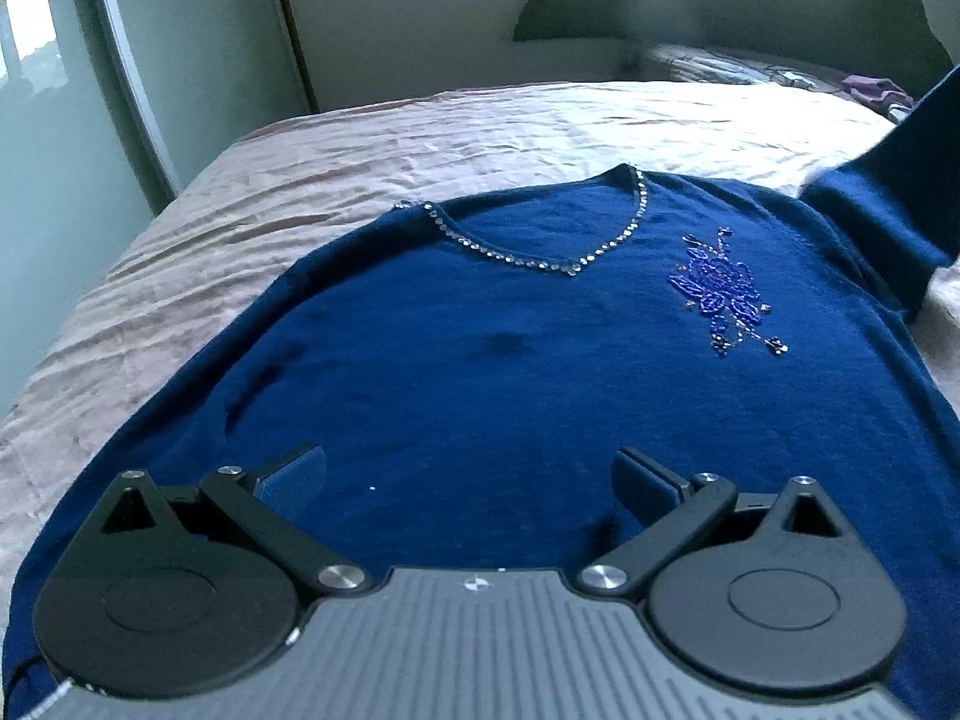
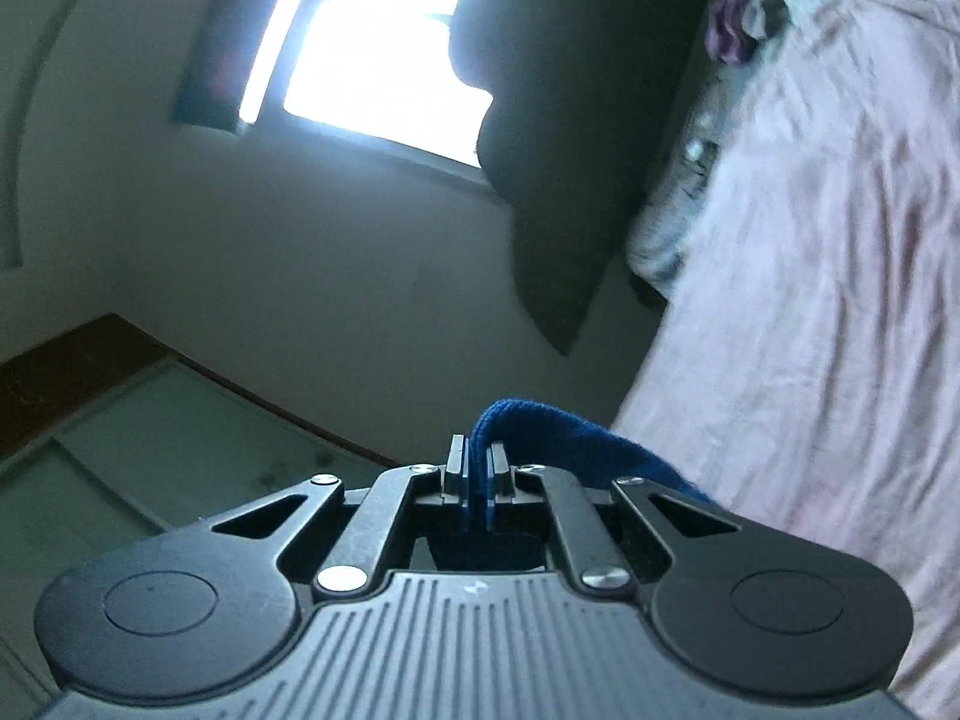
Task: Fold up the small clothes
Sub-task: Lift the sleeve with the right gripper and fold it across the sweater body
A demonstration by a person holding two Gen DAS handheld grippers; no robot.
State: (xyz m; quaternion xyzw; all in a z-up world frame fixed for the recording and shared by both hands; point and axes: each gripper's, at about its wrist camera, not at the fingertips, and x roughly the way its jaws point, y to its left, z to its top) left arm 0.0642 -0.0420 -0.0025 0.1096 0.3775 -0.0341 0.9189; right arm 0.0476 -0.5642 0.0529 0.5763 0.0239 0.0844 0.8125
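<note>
A dark blue sweater point(image 1: 480, 348) lies face up on the pink bedspread point(image 1: 252, 192), with a beaded V-neck point(image 1: 540, 258) and a beaded flower point(image 1: 723, 291) on the chest. My left gripper point(image 1: 471, 477) hovers over its lower body, wide open, nothing between the fingers. One sleeve point(image 1: 888, 192) is lifted off the bed at the right edge of the left wrist view. In the right wrist view my right gripper point(image 2: 477, 480) is shut on a fold of that blue sleeve point(image 2: 540, 438), held above the bed and tilted toward the wall.
A pillow and crumpled purple cloth point(image 1: 870, 90) lie at the head of the bed near the headboard point(image 1: 660, 6). A wardrobe point(image 1: 150, 60) stands to the left of the bed. A bright window point(image 2: 384, 42) and a dark curtain point(image 2: 564, 150) fill the wall ahead of the right gripper.
</note>
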